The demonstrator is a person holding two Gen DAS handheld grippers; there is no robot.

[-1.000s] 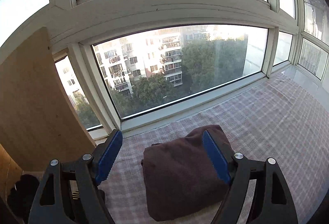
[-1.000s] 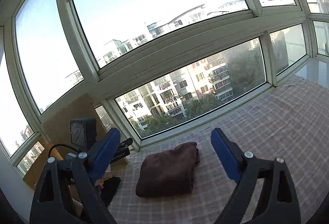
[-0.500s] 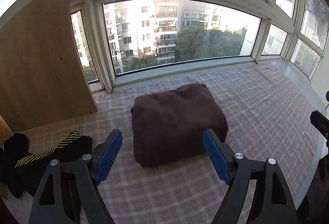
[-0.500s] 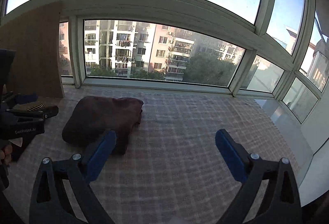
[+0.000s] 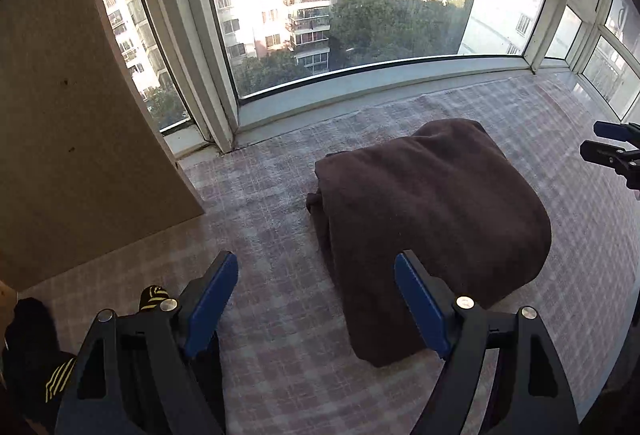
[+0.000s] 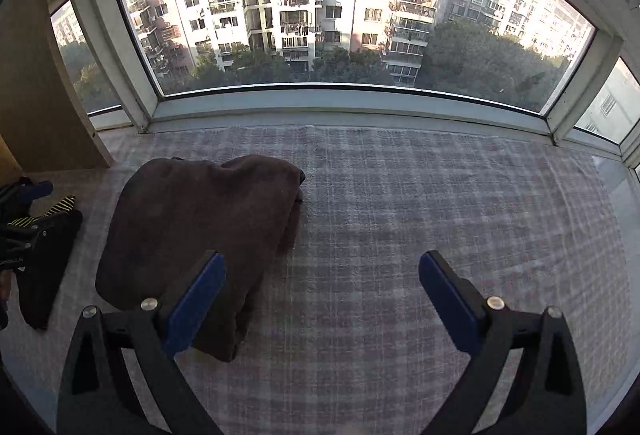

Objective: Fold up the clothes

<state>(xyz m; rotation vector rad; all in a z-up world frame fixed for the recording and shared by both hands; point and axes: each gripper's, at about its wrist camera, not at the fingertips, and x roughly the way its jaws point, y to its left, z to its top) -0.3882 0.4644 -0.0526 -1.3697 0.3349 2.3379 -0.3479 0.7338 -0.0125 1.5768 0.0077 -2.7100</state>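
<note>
While both grippers hang wide open and empty, the folded brown garment (image 5: 428,223) sits on the checked cloth (image 6: 420,195).
The left gripper (image 5: 316,299) and right gripper (image 6: 320,299) hide its near edge; the striped dark clothing (image 6: 48,231), maybe socks, is cut off.

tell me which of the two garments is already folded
The brown garment, lying as a neat squared bundle on the checked cloth. The black garment with yellow stripes to its left lies crumpled.

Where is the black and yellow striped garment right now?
The striped garment lies at the right wrist view's left edge, left of the folded brown garment, near the wooden board.
</note>
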